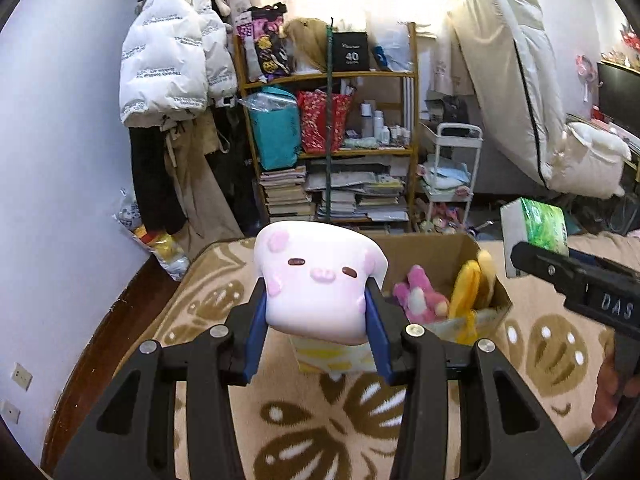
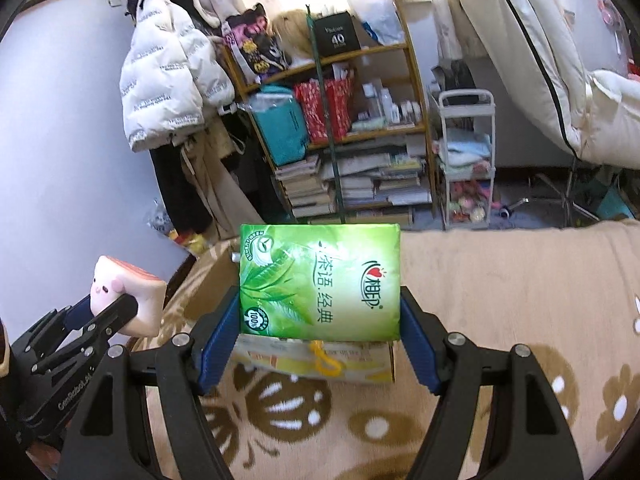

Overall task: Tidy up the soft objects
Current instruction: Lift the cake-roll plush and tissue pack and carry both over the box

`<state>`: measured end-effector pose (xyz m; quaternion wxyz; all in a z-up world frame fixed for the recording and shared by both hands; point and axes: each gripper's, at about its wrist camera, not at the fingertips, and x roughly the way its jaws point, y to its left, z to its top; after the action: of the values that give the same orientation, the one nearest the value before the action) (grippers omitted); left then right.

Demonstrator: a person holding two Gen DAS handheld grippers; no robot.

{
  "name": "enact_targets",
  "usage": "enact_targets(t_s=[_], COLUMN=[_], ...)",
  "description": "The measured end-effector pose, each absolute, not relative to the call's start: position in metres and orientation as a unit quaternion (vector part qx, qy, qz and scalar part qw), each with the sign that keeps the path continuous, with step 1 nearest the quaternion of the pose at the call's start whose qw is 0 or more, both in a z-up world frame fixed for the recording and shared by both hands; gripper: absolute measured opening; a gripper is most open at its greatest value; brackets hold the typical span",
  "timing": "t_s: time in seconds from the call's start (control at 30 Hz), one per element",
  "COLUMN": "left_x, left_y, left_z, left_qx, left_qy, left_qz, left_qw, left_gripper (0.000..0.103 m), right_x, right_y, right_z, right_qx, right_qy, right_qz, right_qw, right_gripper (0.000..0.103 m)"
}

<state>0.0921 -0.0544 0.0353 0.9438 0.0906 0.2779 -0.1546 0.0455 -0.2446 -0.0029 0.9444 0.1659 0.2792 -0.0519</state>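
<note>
1. Pink and squashy, the toast-shaped plush toy (image 1: 316,280) sat clamped between the blue pads (image 1: 256,336) of the left gripper (image 1: 316,332), its little face turned toward the camera, held up in the air on the near side of the cardboard box (image 1: 460,252).
2. Seen from the right wrist, that same plush toy (image 2: 128,300) hung to the left of the box, its sides pinched in by the left gripper (image 2: 116,316).
3. The right gripper (image 2: 320,336) was clenched on a green tissue pack (image 2: 320,280), its blue pads (image 2: 216,344) pressing both short edges, the pack upright and raised above the near wall of the cardboard box (image 2: 320,364).
4. From the left wrist, the tissue pack (image 1: 536,228) showed to the right of the box, with the right gripper (image 1: 528,256) reaching in from that side and a hand (image 1: 612,392) on its handle.
5. Inside the box lay a pink stuffed animal (image 1: 420,296) and, just beside it toward the right wall, a yellow plush (image 1: 472,292).
6. The box stood on a beige blanket (image 1: 328,420) with brown flower patterns.
7. Well behind the box stood a wooden shelf (image 1: 332,152) crowded with books and bags, a white puffer jacket (image 1: 172,52) hanging to its left.
</note>
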Motion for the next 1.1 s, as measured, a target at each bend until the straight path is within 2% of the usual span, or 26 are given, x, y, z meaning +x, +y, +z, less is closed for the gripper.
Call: enact_targets(t_s=[0.4,0.87,1.1], left_x=[0.122,0.155,0.171], left_y=[-0.061,-0.071,-0.072], left_z=[0.044,-0.002,-0.021], left_qx=[0.077,0.068,0.06], left_qy=[0.256,0.308,0.334], left_qz=[-0.151,-0.171,-0.169], left_qw=[0.952,0.934,0.925], left_gripper=[0.044,0.044,0.053], right_x=[0.072,0.095,0.102], right_y=[-0.24,-0.251,-0.239], right_z=[-0.012,-0.04,-0.041], right_qx=[0.14,0.169,0.128], right_qy=[0.274,0.295,0.291], right_qz=[-0.056,-0.05,-0.05], right_qw=[0.95,0.939,0.947], right_gripper=[0.078,0.078,0.079])
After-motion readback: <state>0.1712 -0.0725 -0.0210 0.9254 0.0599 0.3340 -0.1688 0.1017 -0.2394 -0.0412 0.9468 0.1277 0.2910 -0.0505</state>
